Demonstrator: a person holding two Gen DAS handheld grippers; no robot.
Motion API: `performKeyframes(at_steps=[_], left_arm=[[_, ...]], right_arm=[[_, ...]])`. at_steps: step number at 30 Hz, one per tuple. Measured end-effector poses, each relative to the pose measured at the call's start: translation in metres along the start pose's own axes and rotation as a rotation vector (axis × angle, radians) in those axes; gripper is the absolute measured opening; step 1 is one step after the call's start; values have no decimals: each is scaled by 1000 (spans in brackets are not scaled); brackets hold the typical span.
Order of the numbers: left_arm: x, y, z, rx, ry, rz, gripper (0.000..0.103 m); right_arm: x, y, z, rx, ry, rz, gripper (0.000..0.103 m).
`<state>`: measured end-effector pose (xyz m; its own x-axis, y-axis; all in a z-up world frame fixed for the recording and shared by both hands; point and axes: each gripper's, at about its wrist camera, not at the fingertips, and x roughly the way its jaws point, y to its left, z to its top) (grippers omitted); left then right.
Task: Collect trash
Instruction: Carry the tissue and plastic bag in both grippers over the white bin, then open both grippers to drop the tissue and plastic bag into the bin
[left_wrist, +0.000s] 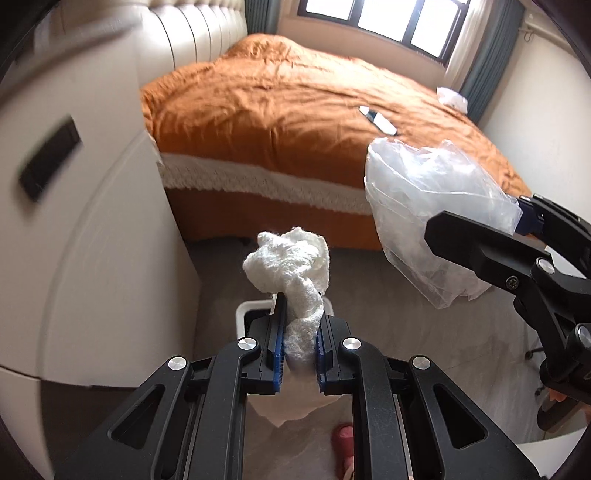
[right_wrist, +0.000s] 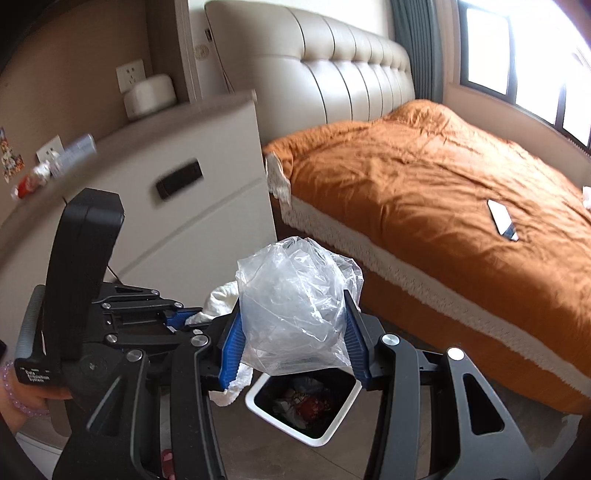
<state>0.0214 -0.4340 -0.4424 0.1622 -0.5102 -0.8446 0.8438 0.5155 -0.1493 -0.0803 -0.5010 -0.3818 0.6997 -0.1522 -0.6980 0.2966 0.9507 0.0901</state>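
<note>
A tissue (left_wrist: 291, 266) is clamped in the left gripper (left_wrist: 299, 350) and a bag (right_wrist: 295, 306) in the right gripper (right_wrist: 295, 339), above the bin (right_wrist: 306, 435). The bin is flanked by the bed (right_wrist: 443, 192) and cabinet (right_wrist: 177, 192).

The bin (right_wrist: 303, 410) sits on the floor below the right gripper (right_wrist: 293, 328) and its bag (right_wrist: 295, 306). The left gripper (left_wrist: 300, 343) with its tissue (left_wrist: 291, 266) is left of it; the bed (right_wrist: 443, 177) lies ahead.
</note>
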Motion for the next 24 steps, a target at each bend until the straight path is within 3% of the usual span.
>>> performKeyframes(at_steps=[8, 9, 12, 17, 24], left_arm=[[138, 18, -60, 2, 93, -13, 14], [158, 21, -68, -4, 112, -23, 19], [203, 27, -89, 0, 141, 2, 96], [240, 33, -115, 20, 143, 28, 98], [228, 39, -119, 35, 154, 59, 98]], right_arm=[[121, -26, -85, -9, 100, 26, 49], [132, -28, -94, -16, 109, 23, 53], [171, -35, -123, -40, 154, 25, 98], [211, -38, -154, -91, 212, -1, 99], [205, -42, -149, -88, 208, -14, 99]])
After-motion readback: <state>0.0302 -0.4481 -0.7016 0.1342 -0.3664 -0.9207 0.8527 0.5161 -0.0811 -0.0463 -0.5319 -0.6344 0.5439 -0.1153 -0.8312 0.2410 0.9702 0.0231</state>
